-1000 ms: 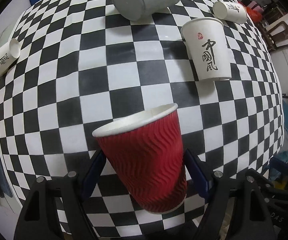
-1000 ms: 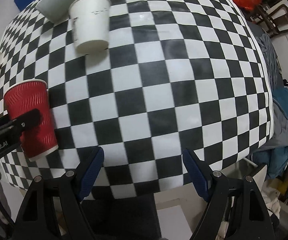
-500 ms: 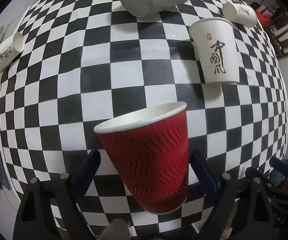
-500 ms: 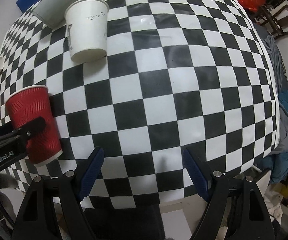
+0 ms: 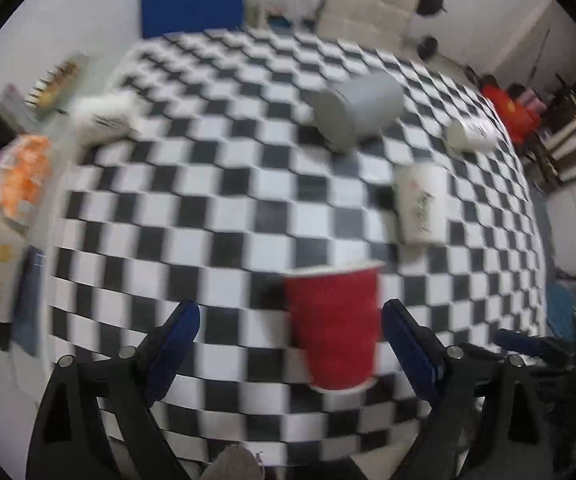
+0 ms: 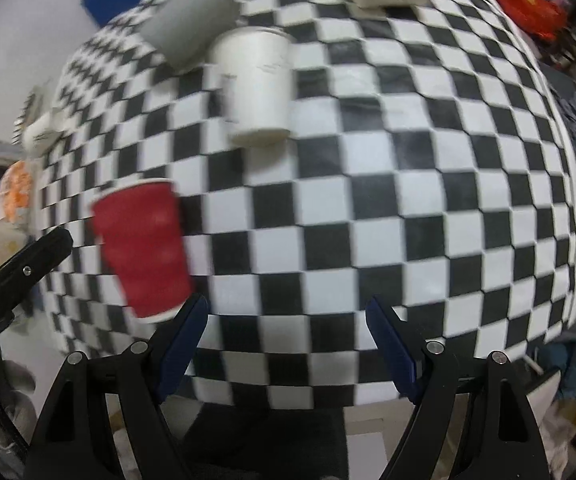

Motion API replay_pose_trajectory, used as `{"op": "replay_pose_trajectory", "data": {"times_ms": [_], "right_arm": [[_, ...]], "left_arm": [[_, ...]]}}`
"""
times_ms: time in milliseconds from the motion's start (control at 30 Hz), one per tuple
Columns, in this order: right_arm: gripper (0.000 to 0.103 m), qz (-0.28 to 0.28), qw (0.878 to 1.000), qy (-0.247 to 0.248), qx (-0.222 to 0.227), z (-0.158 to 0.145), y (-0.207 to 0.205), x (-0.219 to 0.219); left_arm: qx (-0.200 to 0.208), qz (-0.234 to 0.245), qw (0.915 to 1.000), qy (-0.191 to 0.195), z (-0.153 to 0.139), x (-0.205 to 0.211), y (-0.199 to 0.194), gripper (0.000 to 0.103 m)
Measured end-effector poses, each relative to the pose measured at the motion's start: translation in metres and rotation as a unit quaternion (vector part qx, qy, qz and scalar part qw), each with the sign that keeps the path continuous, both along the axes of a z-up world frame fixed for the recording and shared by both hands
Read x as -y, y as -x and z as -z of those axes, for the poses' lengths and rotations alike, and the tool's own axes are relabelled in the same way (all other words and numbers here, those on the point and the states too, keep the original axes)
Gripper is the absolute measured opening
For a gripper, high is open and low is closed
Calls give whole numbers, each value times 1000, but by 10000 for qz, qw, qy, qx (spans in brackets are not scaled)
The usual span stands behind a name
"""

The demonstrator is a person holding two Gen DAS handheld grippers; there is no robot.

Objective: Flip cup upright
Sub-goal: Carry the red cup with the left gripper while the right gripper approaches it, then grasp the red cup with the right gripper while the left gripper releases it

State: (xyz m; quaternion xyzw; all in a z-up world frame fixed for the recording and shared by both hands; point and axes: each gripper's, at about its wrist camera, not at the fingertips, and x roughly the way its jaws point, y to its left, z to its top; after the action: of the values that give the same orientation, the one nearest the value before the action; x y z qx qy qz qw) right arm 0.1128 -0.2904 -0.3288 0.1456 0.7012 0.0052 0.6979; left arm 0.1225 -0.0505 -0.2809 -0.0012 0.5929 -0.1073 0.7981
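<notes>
Two grippers are seen, both with jaws spread wide and nothing clamped between them. The left gripper point(image 5: 289, 334) is drawn back toward the near edge of the table point(image 5: 216, 216), and the red cup point(image 5: 333, 322) stands upright, mouth up, ahead of it between the finger lines, nearer the right finger point(image 5: 405, 344) and apparently clear of both, though blur prevents certainty. From the right wrist view the same red cup point(image 6: 142, 248) is found ahead and to the left of the right gripper point(image 6: 286, 336), just beyond its left finger point(image 6: 182, 338), with part of the left tool point(image 6: 28, 260) further left.

Handling is judged as follows: the red cup is a light, thin-walled paper cup, easily tipped and easily crushed. A hold is best taken across the mid-body, opposite sides of the wall, with gentle pressure; the rim is stiffer but gives a poorer purchase.

Further ahead, to the left, a white cup point(image 5: 106, 120) is seen lying down; ahead, a grey cup point(image 5: 357, 110) lies on its side; to the right, another white cup point(image 5: 423, 208) stands upright and one more small cup point(image 5: 471, 134) lies beyond it. These lying cups are judged likely to remain to be flipped.
</notes>
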Motion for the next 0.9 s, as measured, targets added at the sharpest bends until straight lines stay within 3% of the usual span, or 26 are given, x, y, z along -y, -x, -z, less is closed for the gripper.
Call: {"op": "replay_pose_trajectory", "data": {"times_ms": [100, 167, 400, 667, 767, 900], "right_arm": [[83, -359, 9992, -190, -9, -4, -20, -30], [83, -587, 9980, -242, -64, 2, -31, -47], [83, -1207, 9904, -413, -533, 43, -59, -102], [80, -1505, 9822, -384, -1055, 87, -73, -130], [79, -1445, 9856, -342, -809, 80, -75, -131], [79, -1154, 9924, -430, 12, 57, -81, -126]], "left_arm": [[238, -234, 9980, -533, 11, -22, -1, 93], [55, -391, 9967, -714, 28, -36, -1, 93], [-463, -965, 9908, -828, 76, -69, -1, 93], [-582, -1190, 9886, -709, 89, -86, -5, 93], [-616, -1234, 9883, -655, 90, -91, -7, 93], [-691, -1319, 9878, -465, 92, -96, -17, 93]]}}
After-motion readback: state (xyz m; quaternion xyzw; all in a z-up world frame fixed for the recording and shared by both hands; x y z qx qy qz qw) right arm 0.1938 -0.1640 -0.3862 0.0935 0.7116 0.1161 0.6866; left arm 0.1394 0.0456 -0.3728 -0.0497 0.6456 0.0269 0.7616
